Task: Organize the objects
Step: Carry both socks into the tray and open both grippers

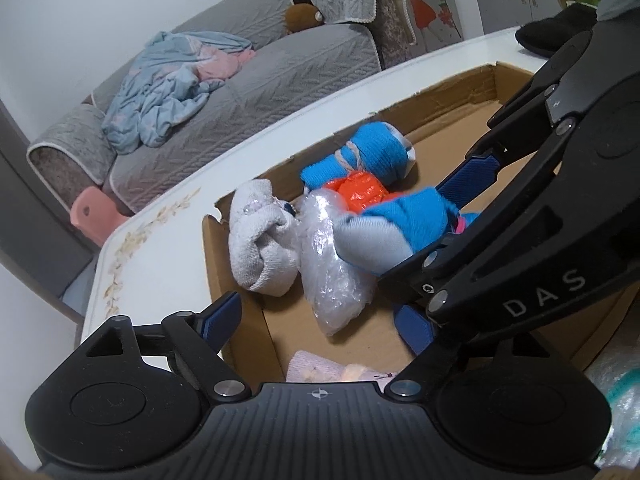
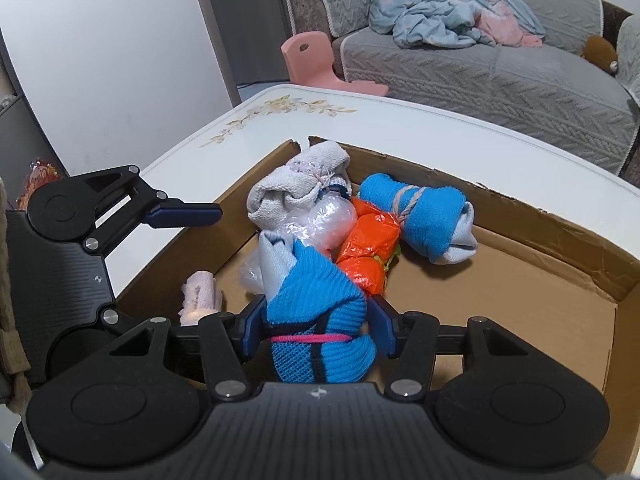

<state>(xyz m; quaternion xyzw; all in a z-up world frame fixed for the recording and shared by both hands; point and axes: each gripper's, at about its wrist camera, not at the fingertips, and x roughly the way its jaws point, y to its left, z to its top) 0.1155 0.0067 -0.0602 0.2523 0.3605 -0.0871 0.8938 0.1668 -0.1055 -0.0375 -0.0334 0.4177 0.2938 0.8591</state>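
Note:
A cardboard box (image 2: 520, 216) on the white table holds several bundles. In the right wrist view my right gripper (image 2: 318, 328) is shut on a blue and grey sock bundle (image 2: 320, 292) with a pink band, just above the box floor. Ahead of it lie an orange plastic packet (image 2: 368, 248), a blue sock bundle tied with string (image 2: 424, 208), a white sock bundle (image 2: 296, 184) and a clear plastic bag (image 2: 332, 216). My left gripper (image 1: 320, 320) stands open over the box's near left corner with nothing gripped. The right gripper (image 1: 420, 232) reaches in from the right.
A small pink roll (image 2: 200, 296) lies by the box's left wall. The white table (image 2: 280, 116) has a floral print at its corner. Beyond it are a grey sofa (image 2: 480, 76) with crumpled blue bedding and a pink child's chair (image 2: 316, 60).

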